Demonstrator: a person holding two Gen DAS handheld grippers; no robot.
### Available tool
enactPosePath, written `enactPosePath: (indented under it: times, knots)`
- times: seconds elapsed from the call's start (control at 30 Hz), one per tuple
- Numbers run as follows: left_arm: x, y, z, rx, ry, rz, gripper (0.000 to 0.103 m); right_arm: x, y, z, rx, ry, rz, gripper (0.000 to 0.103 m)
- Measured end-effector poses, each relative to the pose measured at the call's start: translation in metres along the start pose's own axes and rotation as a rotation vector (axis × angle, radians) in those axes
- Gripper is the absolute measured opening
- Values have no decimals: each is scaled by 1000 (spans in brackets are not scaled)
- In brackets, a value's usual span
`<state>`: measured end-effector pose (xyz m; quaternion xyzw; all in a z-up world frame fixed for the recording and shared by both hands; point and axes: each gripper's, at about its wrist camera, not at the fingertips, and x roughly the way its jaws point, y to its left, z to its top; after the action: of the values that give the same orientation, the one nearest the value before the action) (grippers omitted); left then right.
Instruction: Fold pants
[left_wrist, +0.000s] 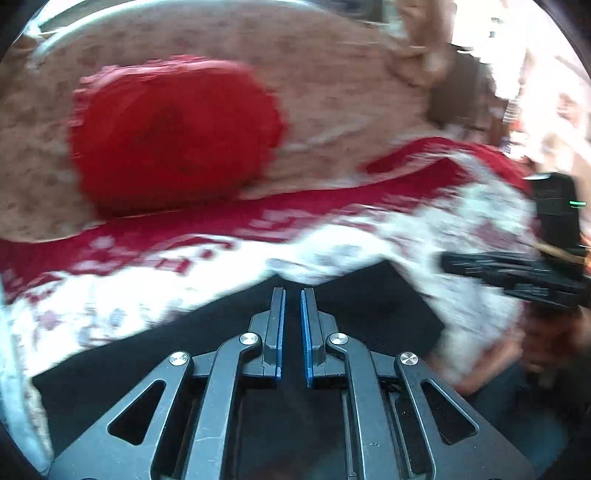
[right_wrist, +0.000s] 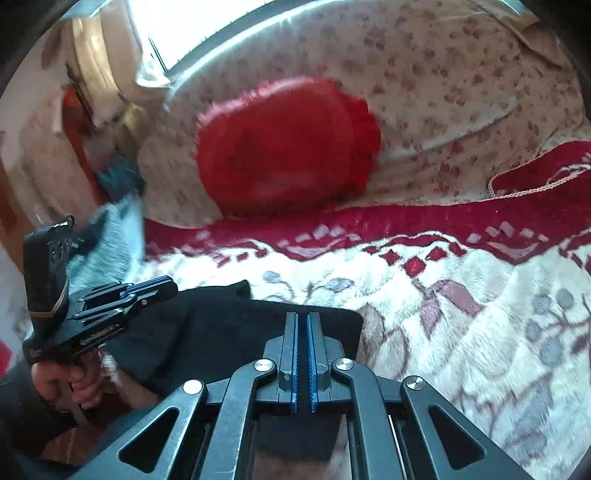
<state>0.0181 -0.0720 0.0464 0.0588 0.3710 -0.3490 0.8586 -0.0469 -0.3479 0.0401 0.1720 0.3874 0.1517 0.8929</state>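
The black pants (left_wrist: 369, 306) lie folded into a flat block on the red-and-white blanket (left_wrist: 110, 295). My left gripper (left_wrist: 292, 293) hovers over their far edge with its blue pads close together and nothing visibly pinched. In the right wrist view the pants (right_wrist: 229, 332) reach from the left gripper (right_wrist: 168, 288) to a squared corner on the right. My right gripper (right_wrist: 303, 315) is shut above that far edge, with no cloth between its pads. From the left wrist view the right gripper (left_wrist: 448, 260) sits just off the pants' right corner, with white blanket around its tip.
A round red cushion (right_wrist: 284, 147) rests on a floral sheet (right_wrist: 443, 74) behind the blanket (right_wrist: 461, 332). A hand (right_wrist: 74, 384) holds the left gripper's handle at the lower left. Furniture and clutter stand at the far left.
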Motion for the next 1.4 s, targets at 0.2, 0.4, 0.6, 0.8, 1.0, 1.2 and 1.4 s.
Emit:
enactPosePath:
  times: [0.2,0.4,0.6,0.8,1.0,1.2,1.4]
  knots:
    - [57,-5,-26,50,230,9,6,32,5,-39,-85,187,-87,4]
    - [46,-7,-21,40,235,13,6,18,12,-28,-93,140,-43,4]
    - [40,-5,-37,11,223,-32,7,41,43,-38,-207,234,2,4]
    - [40,4,-41,-44,186,-75,7,31,44,-24,-185,170,28,4]
    - [38,3,-45,-54,147,-66,7,64,41,-3,-90,118,-37,6]
    - [38,0,-47,-42,140,-43,7,84,36,-1,-78,229,-76,7]
    - [39,-2,-47,-36,141,-32,7,73,52,11,-128,90,-45,9]
